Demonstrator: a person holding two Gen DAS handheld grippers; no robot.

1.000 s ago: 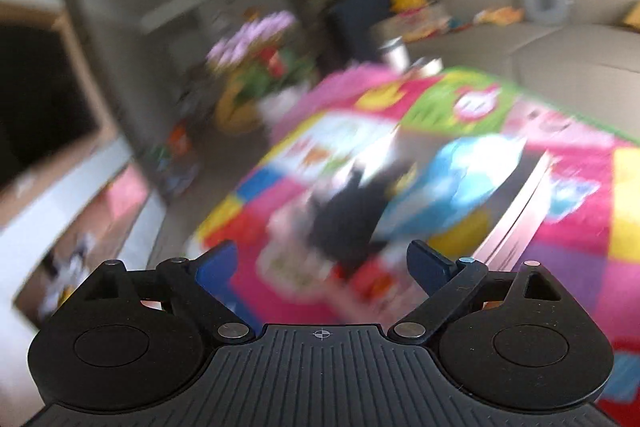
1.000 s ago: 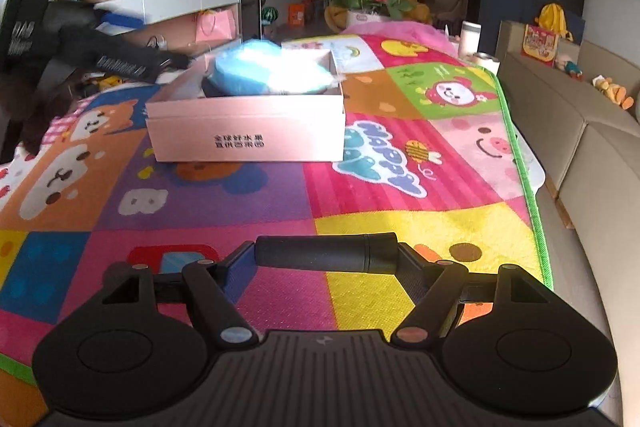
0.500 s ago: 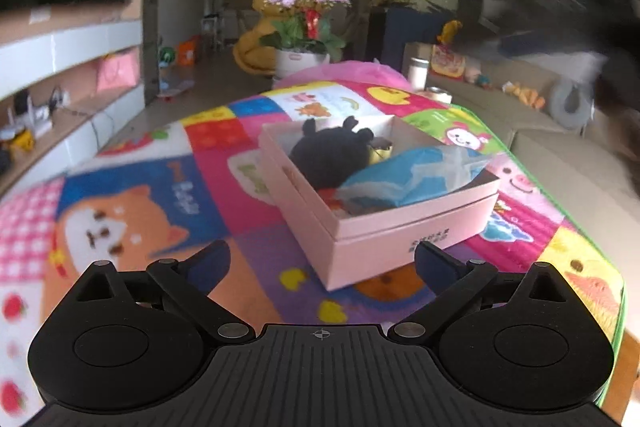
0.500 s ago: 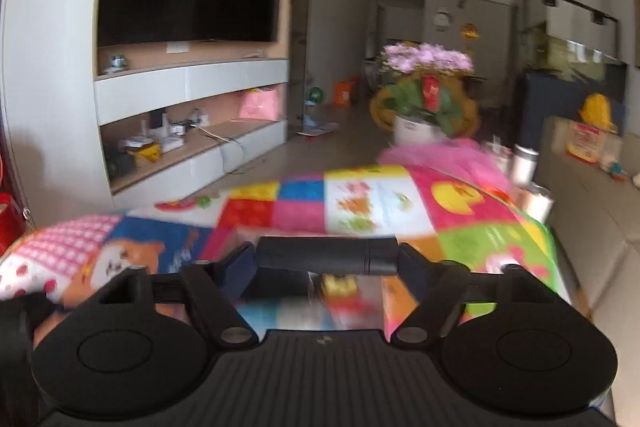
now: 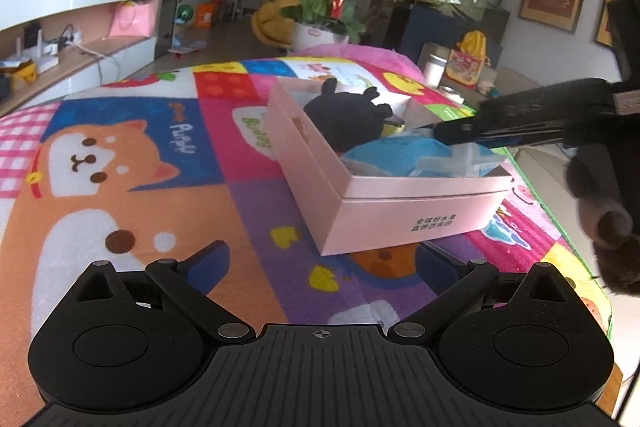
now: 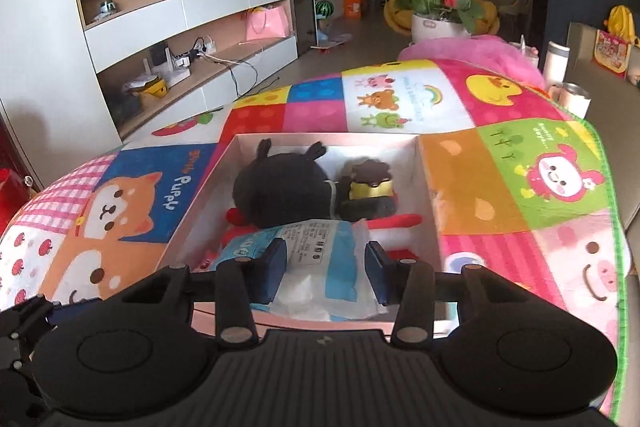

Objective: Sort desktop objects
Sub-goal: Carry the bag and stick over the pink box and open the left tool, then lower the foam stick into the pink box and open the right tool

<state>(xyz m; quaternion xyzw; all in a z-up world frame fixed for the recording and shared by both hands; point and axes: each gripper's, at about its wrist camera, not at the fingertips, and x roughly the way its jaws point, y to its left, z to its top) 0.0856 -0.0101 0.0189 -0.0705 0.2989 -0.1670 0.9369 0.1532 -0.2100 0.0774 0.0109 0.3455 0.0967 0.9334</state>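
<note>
— Two grippers are working here. What is the right gripper (image 6: 327,273) doing now?

— It is hanging over the near end of the pink box (image 6: 208,187), and its jaws are closing around the blue and white packet (image 6: 320,247). The packet is lying inside the box, in front of the black plush toy (image 6: 286,187). The fingers (image 6: 274,267) are standing on both sides of it, but I am not seeing them pressing it yet.

— And the left gripper (image 5: 320,263)?

— It is waiting low over the colourful mat (image 5: 120,187), just before the box corner, with its jaws spread wide and nothing between them.

— So which step is going on?

— I am judging that the packet is either being taken or only being settled in the box; I cannot tell which. The next move is asking for a firm pinch on the soft wrapper without catching the box wall.
</note>
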